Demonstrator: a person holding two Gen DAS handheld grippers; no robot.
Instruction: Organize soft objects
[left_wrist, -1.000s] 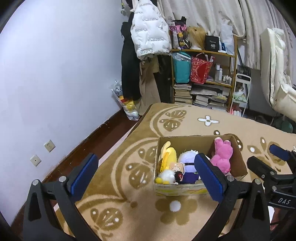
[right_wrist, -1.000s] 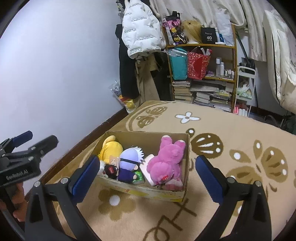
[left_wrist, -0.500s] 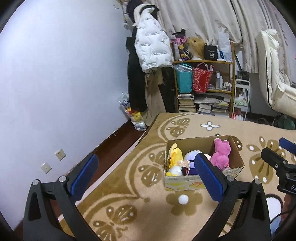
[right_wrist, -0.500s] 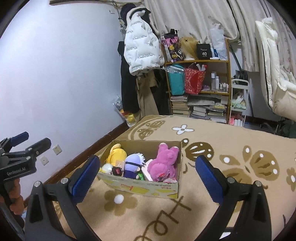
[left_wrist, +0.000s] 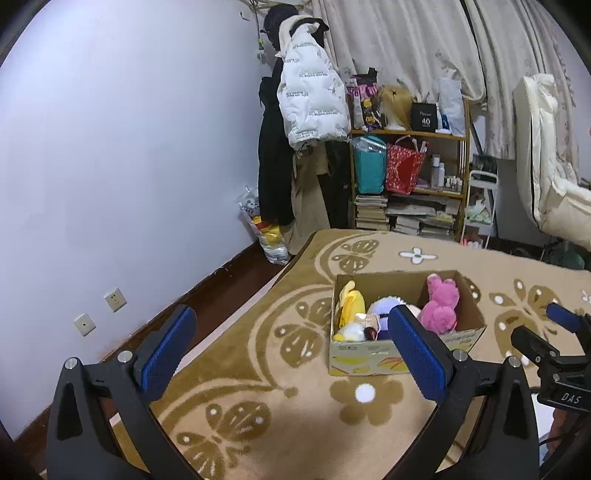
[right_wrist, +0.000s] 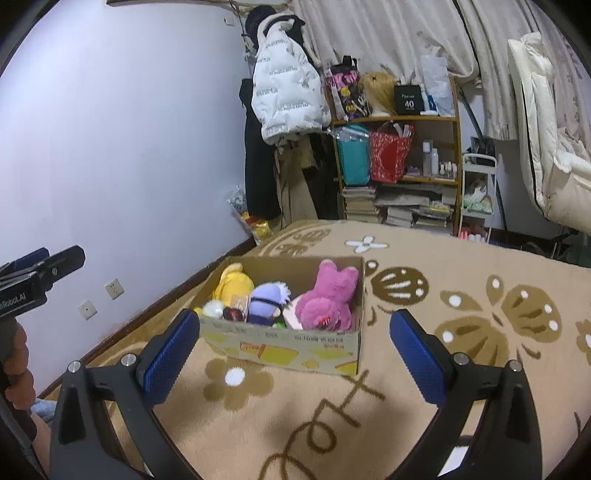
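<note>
A cardboard box (left_wrist: 369, 352) (right_wrist: 280, 347) stands on the beige patterned rug. It holds several soft toys: a pink plush (left_wrist: 441, 306) (right_wrist: 328, 301), a yellow plush (left_wrist: 351, 302) (right_wrist: 232, 282) and a purple-and-white doll (right_wrist: 267, 299). My left gripper (left_wrist: 291, 354) is open and empty, above the rug left of the box. My right gripper (right_wrist: 295, 354) is open and empty, held back from the box's front. Each gripper shows at the edge of the other's view, the right one (left_wrist: 554, 339) and the left one (right_wrist: 40, 269).
A wooden shelf (left_wrist: 410, 184) with bags, books and bottles stands at the back wall. Coats (left_wrist: 310, 103) hang left of it. A plastic bag (left_wrist: 266, 236) sits on the dark floor by the wall. A white padded chair (left_wrist: 546, 177) is at the right.
Both grippers have pulled back and up from the box, so it looks smaller and farther. Both stay open and empty.
</note>
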